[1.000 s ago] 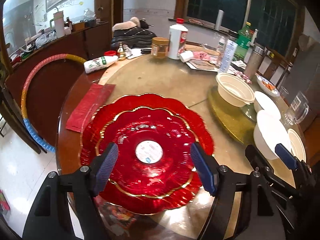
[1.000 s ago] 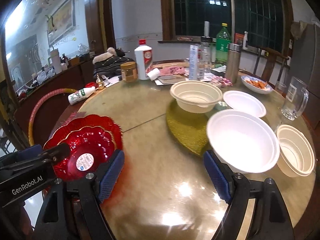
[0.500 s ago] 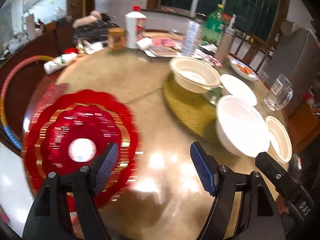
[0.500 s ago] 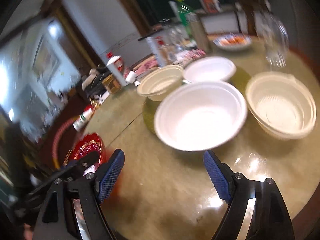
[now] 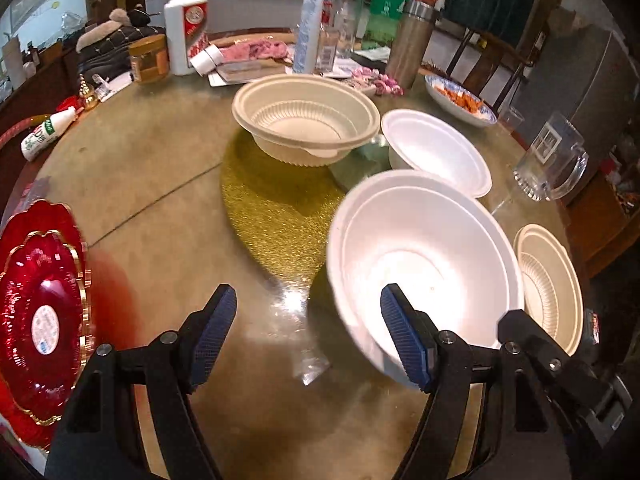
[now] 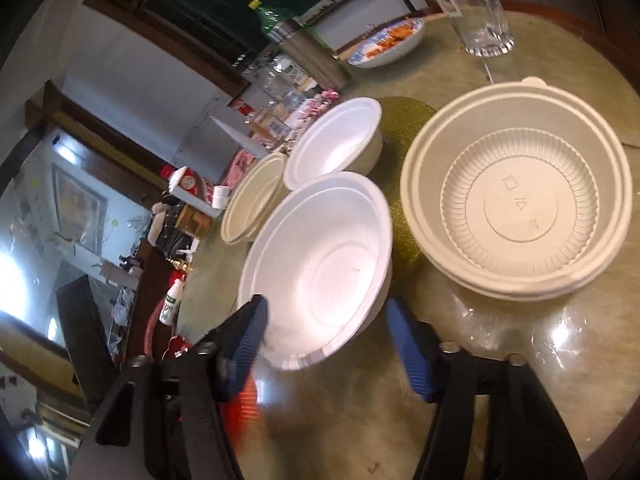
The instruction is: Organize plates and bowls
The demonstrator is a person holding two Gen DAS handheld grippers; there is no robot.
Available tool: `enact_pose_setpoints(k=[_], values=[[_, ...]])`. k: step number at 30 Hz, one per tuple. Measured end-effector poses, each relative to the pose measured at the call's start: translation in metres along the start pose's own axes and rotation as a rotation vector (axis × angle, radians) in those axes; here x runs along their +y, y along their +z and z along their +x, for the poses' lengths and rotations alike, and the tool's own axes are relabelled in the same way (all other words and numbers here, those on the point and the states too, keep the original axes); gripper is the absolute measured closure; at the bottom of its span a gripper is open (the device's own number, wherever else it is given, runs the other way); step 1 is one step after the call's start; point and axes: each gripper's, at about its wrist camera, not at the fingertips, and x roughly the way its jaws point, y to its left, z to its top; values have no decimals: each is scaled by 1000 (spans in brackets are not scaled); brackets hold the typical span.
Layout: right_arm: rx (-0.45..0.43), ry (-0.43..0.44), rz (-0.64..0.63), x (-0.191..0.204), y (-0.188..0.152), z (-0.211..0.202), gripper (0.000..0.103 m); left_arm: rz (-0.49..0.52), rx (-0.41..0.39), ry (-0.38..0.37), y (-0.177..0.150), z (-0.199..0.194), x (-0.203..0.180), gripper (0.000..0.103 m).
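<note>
- While you lean both tools over it, the round table [image 5: 152, 168] spreads ahead of both grippers, its bare greenish top showing between the left gripper's fingers.
- Your big white foam bowl [image 6: 320, 264] sits straight ahead of the right gripper [image 6: 324, 340]; its near rim lies between the blue pads, the jaws are closing on it, and the left pad looks to be at the rim while the right pad stands clear of the wall.
- Beyond and to the right of that gripper rests the cream ribbed bowl [image 6: 516, 208], just beside the foam bowl.
- Further out past the foam bowl you have a smaller white bowl [image 6: 336, 144] and a second cream bowl [image 6: 256, 196], the two close together.
- Far to the left of your left gripper [image 5: 308, 340] lie the red scalloped plates [image 5: 40, 312], the smaller one stacked on the larger, at the table's edge.
- That left gripper has its jaws apart with nothing between them; its right finger overlaps the foam bowl's near side in the left wrist view.
- Off to the far right stands a glass mug [image 5: 552, 160], near the table rim.
</note>
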Motion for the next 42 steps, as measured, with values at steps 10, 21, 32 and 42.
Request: enact_pose_setpoints(k=[10, 21, 32, 42], values=[[16, -49, 16, -8, 0, 23, 97, 38, 16, 3, -7, 11, 0, 86], [-13, -56, -47, 6, -26, 3, 97, 90, -48, 32, -33, -21, 7, 88], [-45, -86, -114, 18, -50, -25, 97, 103, -71, 9, -55, -44, 14, 88], [-63, -90, -158, 32, -70, -40, 97, 93, -90, 2, -68, -62, 26, 88]])
